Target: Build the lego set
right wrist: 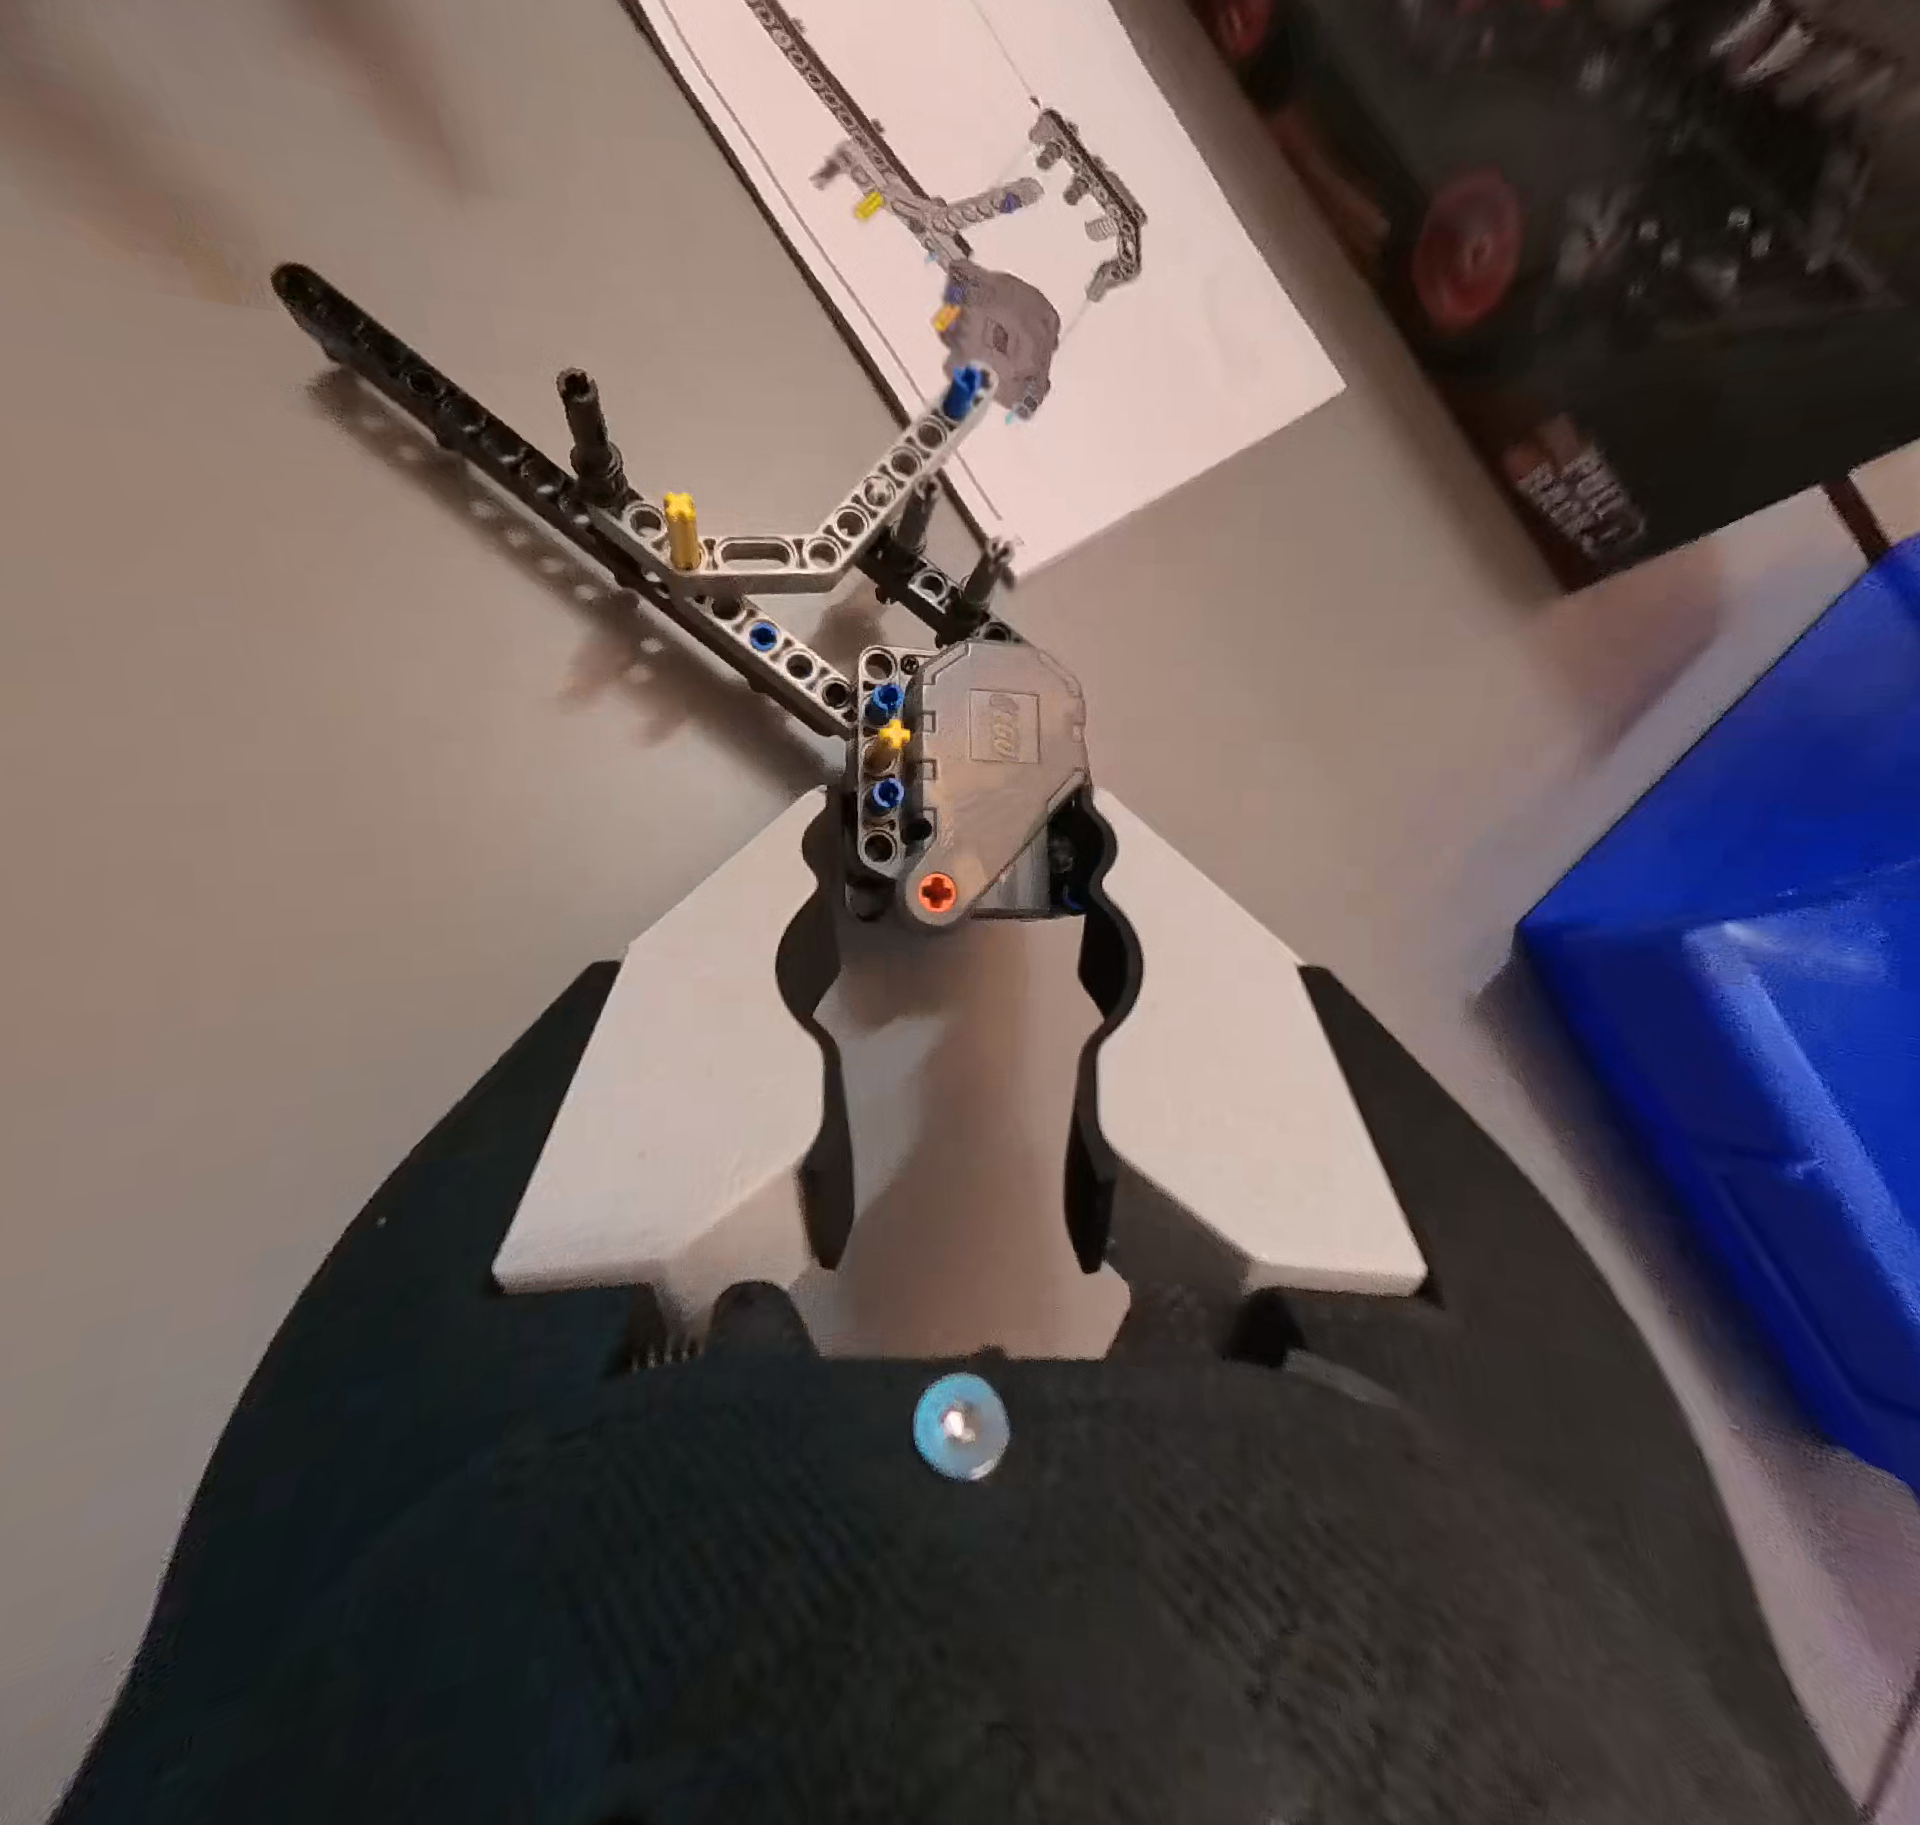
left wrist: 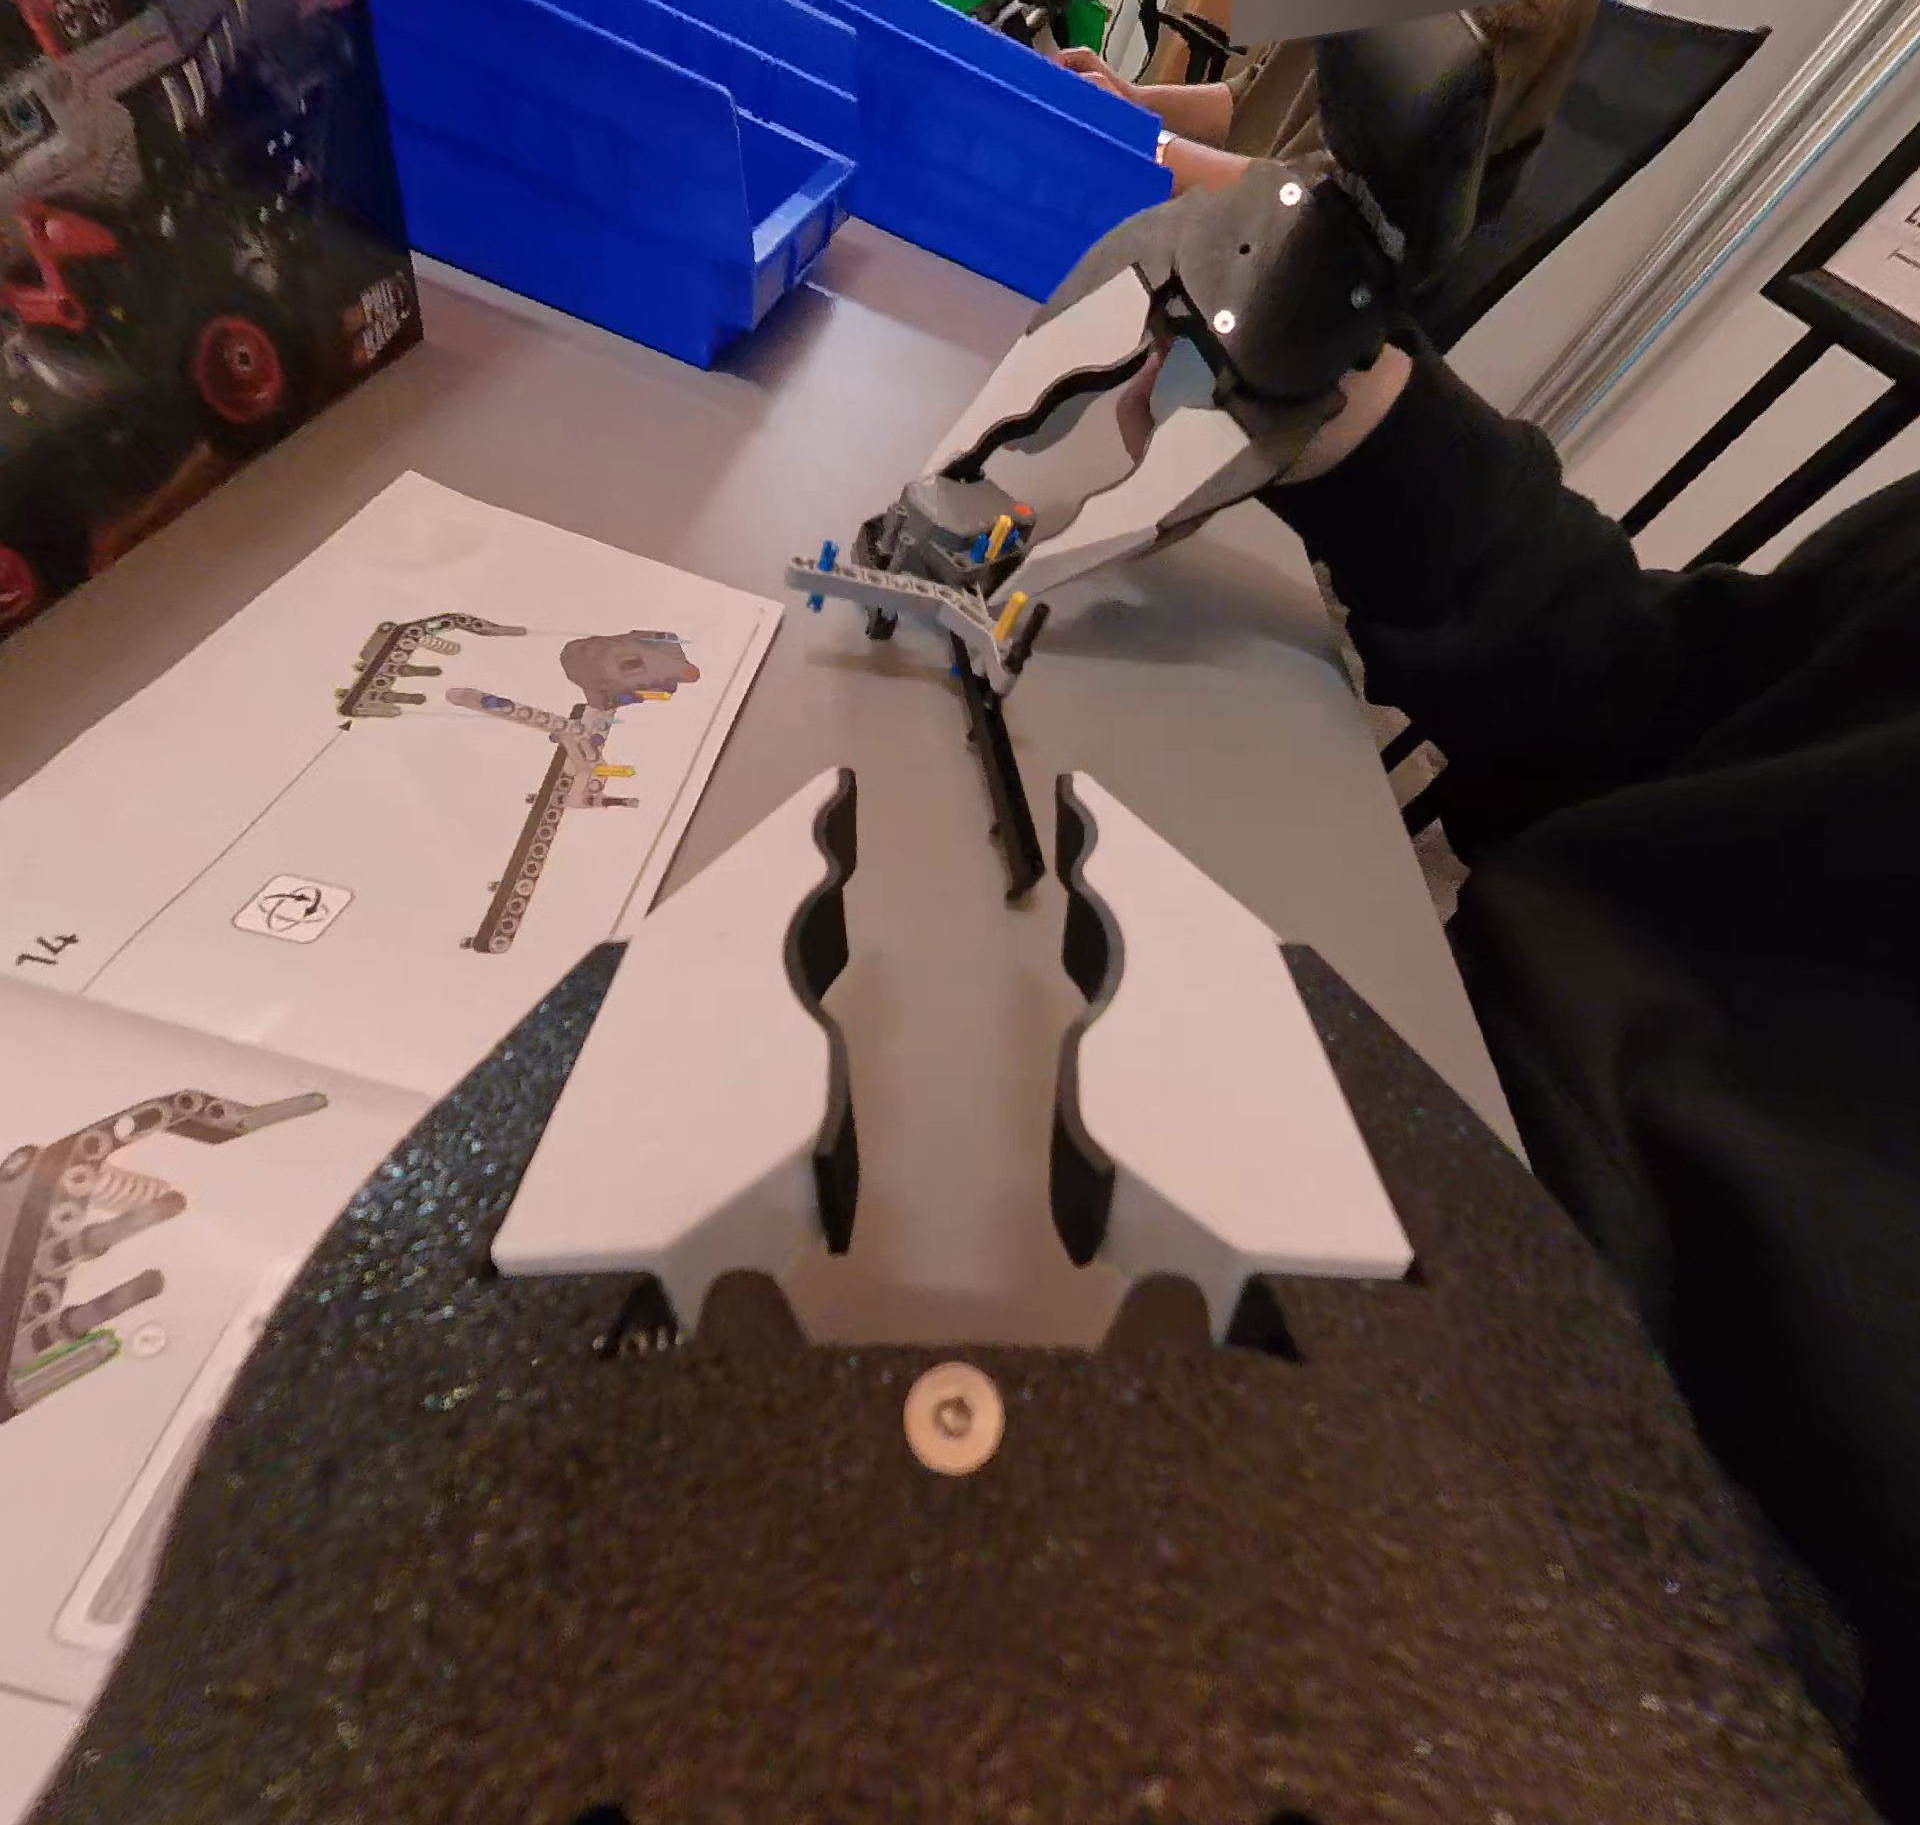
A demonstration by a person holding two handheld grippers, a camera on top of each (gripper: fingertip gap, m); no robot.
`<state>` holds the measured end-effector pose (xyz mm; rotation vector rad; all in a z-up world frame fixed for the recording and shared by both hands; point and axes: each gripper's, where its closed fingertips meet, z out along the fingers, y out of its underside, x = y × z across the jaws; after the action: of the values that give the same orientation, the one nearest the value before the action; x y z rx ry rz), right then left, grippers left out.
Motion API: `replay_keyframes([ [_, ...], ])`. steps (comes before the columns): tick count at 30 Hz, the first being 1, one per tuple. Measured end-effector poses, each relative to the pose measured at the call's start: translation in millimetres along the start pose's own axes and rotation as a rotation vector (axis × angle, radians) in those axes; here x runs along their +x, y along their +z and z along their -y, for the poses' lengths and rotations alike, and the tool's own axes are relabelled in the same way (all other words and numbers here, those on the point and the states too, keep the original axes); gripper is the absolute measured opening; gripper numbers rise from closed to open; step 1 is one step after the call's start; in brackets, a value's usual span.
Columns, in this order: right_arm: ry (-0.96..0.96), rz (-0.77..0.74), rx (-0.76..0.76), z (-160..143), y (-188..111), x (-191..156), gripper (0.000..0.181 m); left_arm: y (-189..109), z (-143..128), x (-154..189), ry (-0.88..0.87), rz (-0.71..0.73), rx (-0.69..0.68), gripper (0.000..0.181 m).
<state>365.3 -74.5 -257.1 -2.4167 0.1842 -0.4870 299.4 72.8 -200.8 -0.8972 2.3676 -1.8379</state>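
Right wrist view: we are gripping the motor (right wrist: 987, 788) of the assembly (right wrist: 727, 570) between our right gripper (right wrist: 961, 840) fingers, its black beam (right wrist: 447, 404) resting on the bench (right wrist: 260, 840). Our left gripper (left wrist: 956, 840) fingers are standing wide, empty. We are judging it light, stiff, its pins loosening easily; the blocky motor, bearing an embossed logo, suits holding. The manual (left wrist: 312, 736) is lying alongside.
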Motion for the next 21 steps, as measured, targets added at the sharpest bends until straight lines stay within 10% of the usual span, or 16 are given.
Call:
replay_keyframes([
  [11,0.071,0.055,0.081,-7.7,3.0,3.8,0.04,-12.5,-5.9,-16.3,0.197,0.155,-0.004,0.035],
  [21,0.204,-0.019,0.357,-3.1,-36.9,35.2,0.071,-45.5,33.8,-59.1,0.465,0.684,0.161,0.031],
])
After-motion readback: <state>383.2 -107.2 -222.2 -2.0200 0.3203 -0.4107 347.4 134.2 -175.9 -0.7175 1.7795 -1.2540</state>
